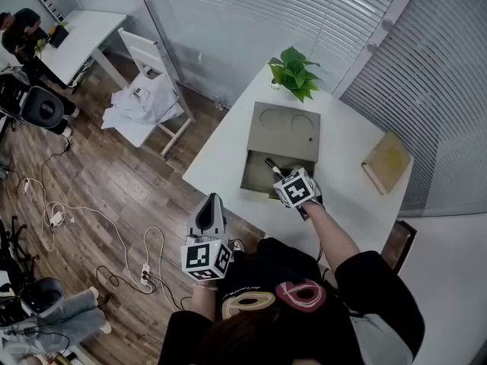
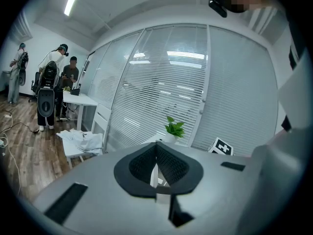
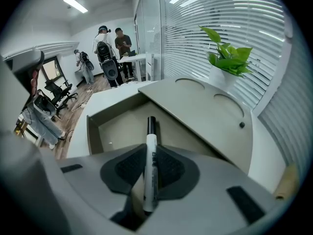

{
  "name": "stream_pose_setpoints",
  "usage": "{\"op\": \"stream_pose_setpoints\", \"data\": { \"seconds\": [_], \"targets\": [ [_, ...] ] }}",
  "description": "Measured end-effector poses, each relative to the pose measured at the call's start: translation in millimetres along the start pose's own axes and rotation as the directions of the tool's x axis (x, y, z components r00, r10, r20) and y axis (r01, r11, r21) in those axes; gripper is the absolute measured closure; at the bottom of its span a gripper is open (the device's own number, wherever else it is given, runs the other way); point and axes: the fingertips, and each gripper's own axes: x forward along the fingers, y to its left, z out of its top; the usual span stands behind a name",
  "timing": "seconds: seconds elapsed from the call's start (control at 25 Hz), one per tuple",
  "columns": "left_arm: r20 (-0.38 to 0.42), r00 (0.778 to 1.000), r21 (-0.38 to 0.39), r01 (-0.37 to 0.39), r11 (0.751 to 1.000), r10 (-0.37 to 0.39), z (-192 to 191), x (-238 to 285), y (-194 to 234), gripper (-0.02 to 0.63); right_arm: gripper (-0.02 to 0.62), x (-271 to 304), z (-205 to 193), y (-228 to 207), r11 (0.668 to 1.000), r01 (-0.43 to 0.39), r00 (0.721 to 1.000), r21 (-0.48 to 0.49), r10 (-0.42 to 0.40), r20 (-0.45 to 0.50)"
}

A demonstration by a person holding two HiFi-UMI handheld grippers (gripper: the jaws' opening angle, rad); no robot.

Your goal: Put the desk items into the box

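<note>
You held the right tool pinched on the marker, over the open near compartment of the box. The left tool hung pressed together, empty (left of the surface). Next, judged: lower, then release inside.

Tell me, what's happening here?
A person's right hand-held gripper is shut on a white marker, black cap forward, over the open compartment of the grey box on the white desk. The left hand-held gripper is shut, empty, off the desk's edge. A tan book and a potted plant sit on the desk.
</note>
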Motion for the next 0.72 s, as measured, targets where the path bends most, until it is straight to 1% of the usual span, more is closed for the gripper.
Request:
{"op": "stream_pose_setpoints", "data": {
  "seconds": [0.28, 0.52, 0.72],
  "targets": [
    [-0.006, 1.000, -0.006, -0.019, 1.000, 0.019, -2.7, -3.2, 4.4, 0.589, 0.523, 2.9, 2.5, 3.9, 1.000, -0.011, 1.000, -0.010, 0.011, 0.002],
    [-0.009, 1.000, 0.001, -0.023, 1.000, 0.023, -5.3, -4.6, 0.5, 0.589, 0.520, -0.1, 6.0, 5.4, 0.998, -0.006, 1.000, -0.063, 0.006, 0.000],
    [-0.006, 0.999, 0.003, -0.031, 1.000, 0.031, -4.8, -9.3, -2.6, 0.589, 0.518, 0.5, 1.7, 5.4, 0.999, -0.013, 1.000, -0.043, 0.013, -0.003]
  ]
}}
